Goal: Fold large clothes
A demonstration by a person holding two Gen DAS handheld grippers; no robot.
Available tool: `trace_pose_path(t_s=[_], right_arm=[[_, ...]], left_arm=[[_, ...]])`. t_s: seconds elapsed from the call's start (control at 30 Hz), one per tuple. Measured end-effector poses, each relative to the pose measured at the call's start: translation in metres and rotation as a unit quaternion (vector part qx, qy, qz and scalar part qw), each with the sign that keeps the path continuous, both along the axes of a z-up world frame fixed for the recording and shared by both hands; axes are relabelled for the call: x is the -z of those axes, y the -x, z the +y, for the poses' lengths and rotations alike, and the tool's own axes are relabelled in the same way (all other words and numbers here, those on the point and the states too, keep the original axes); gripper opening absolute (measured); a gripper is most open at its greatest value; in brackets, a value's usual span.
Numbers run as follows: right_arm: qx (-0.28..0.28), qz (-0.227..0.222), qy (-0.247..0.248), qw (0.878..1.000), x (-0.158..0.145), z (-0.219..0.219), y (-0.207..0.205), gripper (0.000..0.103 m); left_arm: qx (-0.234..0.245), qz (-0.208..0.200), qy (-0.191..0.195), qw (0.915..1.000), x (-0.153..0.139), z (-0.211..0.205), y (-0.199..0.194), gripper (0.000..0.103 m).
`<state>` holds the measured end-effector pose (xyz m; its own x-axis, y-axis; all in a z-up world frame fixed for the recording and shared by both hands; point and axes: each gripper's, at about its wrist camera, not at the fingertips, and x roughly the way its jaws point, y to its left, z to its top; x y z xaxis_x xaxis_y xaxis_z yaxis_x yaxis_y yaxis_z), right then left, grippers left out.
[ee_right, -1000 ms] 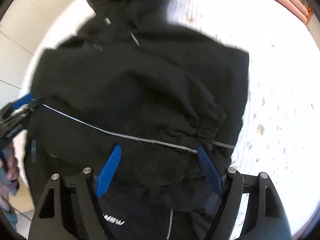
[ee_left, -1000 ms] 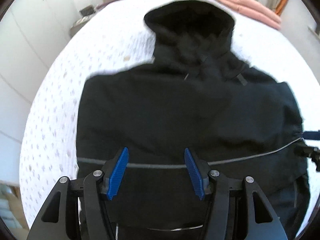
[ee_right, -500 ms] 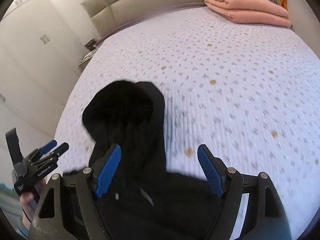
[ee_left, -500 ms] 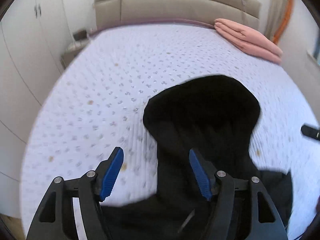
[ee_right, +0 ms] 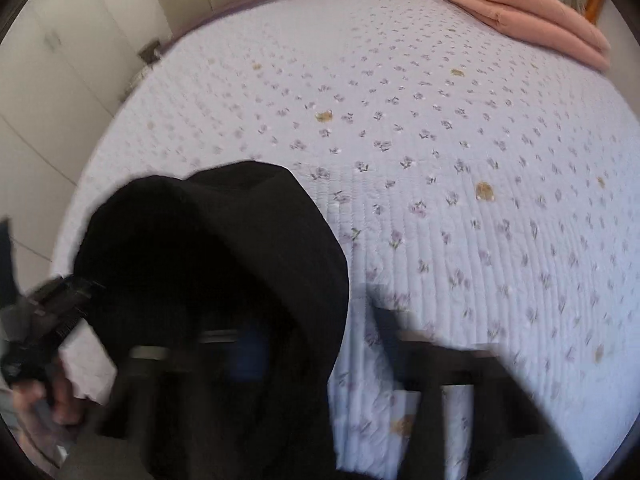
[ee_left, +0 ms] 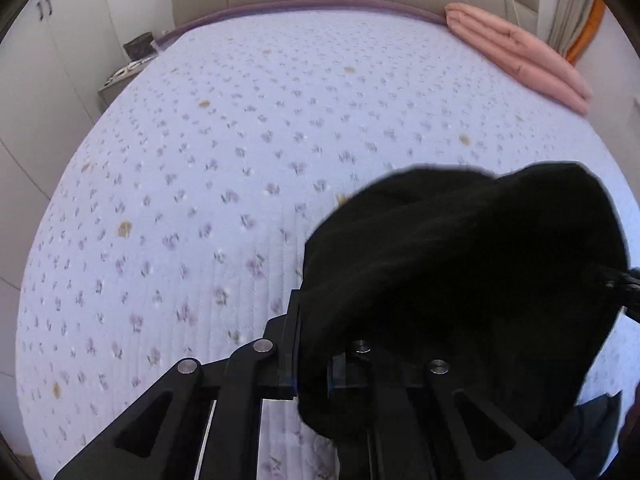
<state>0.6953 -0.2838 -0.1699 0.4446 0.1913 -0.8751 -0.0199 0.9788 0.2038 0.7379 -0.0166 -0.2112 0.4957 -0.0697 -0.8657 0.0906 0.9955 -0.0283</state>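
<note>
From the left wrist, our left gripper (ee_left: pixel 316 376) is clamping the black hooded jacket (ee_left: pixel 472 280), its jaws having just closed on the cloth. The hood is bulging ahead and to the right; open bed (ee_left: pixel 240 160) is spreading ahead and left.

From the right wrist, our blurred right gripper (ee_right: pixel 256 352), jaws just closed, is pinching the jacket (ee_right: pixel 224 264), which is rising ahead-left; the bed is lying open ahead and right.

The left hand-held gripper (ee_left: pixel 310 372), just closed, pinches the black hood (ee_left: pixel 460 264) above the floral bedspread (ee_left: pixel 240 160).
</note>
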Motion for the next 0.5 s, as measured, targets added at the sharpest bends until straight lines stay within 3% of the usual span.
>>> trace_pose_path(t_s=[0.1, 0.2, 0.27, 0.33, 0.37, 0.5], right_arm=[[0.008, -0.032, -0.003, 0.999, -0.019, -0.015, 0.014, 0.006], [0.006, -0.098, -0.037, 0.994, -0.06, -0.034, 0.056, 0.006], [-0.007, -0.136, -0.021, 0.99, -0.081, -0.033, 0.087, 0.006], [-0.017, -0.125, -0.009, 0.992, -0.074, -0.029, 0.097, 0.006], [-0.019, -0.107, -0.008, 0.994, -0.061, -0.029, 0.096, 0.006], [-0.03, -0.011, -0.004, 0.999, 0.013, -0.024, 0.076, 0.007]], left_arm=[[-0.015, -0.058, 0.076, 0.9953, -0.042, 0.03, 0.023, 0.008], [-0.012, -0.102, 0.169, 0.9802, -0.083, 0.053, 0.053, 0.008], [-0.001, -0.113, 0.179, 0.9772, -0.093, 0.057, 0.074, 0.009], [0.0, -0.074, 0.161, 0.9842, -0.072, 0.058, 0.068, 0.011], [-0.002, -0.026, 0.162, 0.9865, -0.046, 0.062, 0.061, 0.011], [-0.018, 0.081, 0.111, 0.9903, 0.034, 0.063, 0.049, 0.012]])
